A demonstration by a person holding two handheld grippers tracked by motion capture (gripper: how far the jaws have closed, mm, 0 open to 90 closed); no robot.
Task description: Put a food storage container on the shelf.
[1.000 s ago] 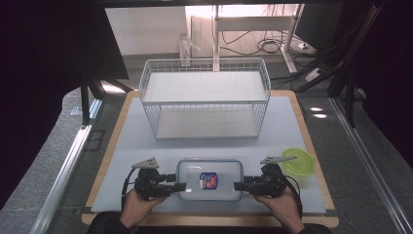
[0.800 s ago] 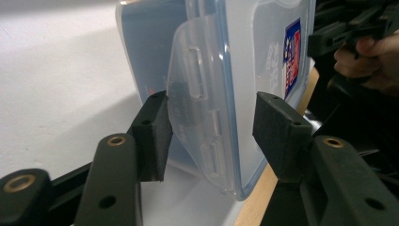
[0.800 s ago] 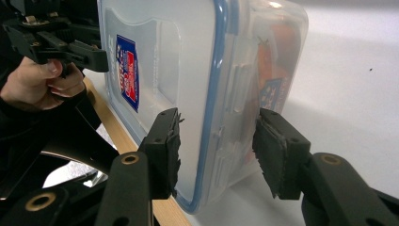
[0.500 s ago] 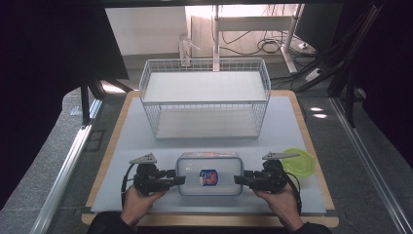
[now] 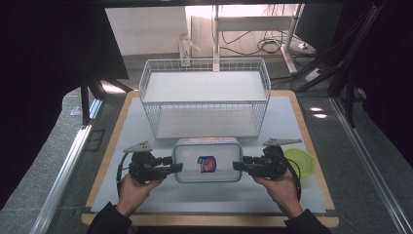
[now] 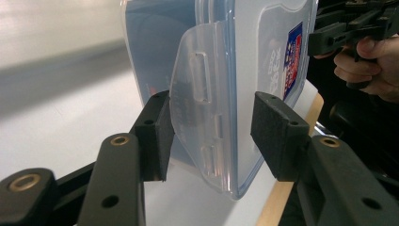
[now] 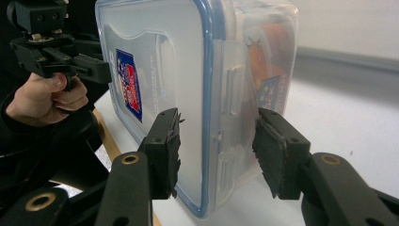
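Bearing a red-and-blue label [image 5: 207, 164], the clear container [image 5: 208, 146] shows no readable writing.

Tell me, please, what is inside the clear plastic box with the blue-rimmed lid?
Through the wall of the clear plastic box, the right gripper view shows something orange and a small blue printed label. What these are I cannot tell; the frosted lid and its side flaps cover the rest.

Clear lidded container [image 5: 208, 160], level, before wire basket [image 5: 204, 97].
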